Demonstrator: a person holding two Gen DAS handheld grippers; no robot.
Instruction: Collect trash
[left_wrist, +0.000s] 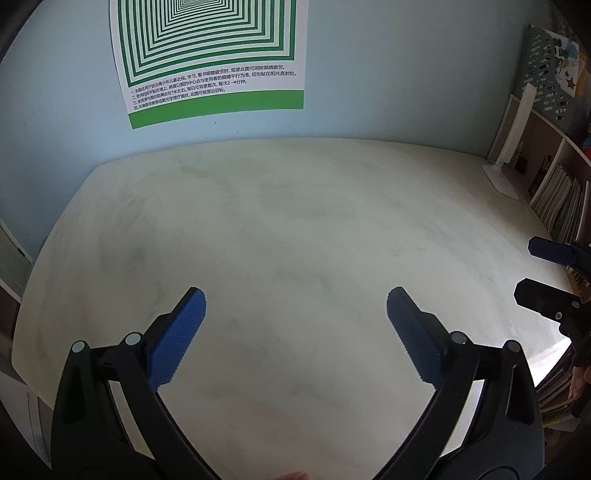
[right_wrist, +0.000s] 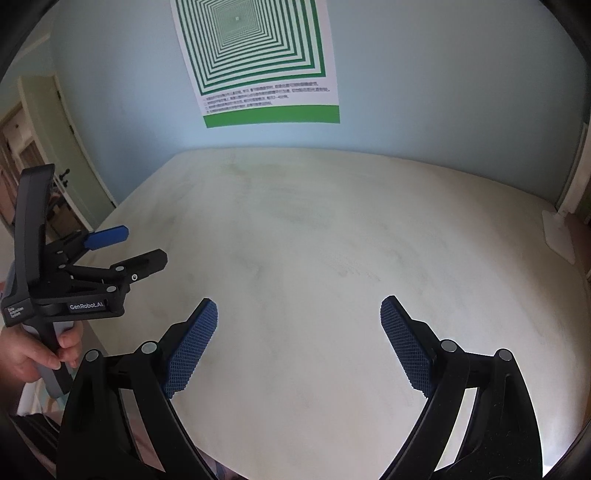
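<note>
No trash shows in either view. My left gripper hangs open over the near part of a pale, smudged desk, nothing between its blue pads. My right gripper is likewise open above the same desk, its blue-padded fingers spread wide and holding nothing. In the right wrist view the left gripper appears at the left edge, held by a hand, jaws apart. The right gripper's fingers poke in at the right edge of the left wrist view.
A green-and-white poster hangs on the light blue wall behind the desk. A white lamp base stands at the desk's right rear corner beside a bookshelf full of books. A doorway lies to the left.
</note>
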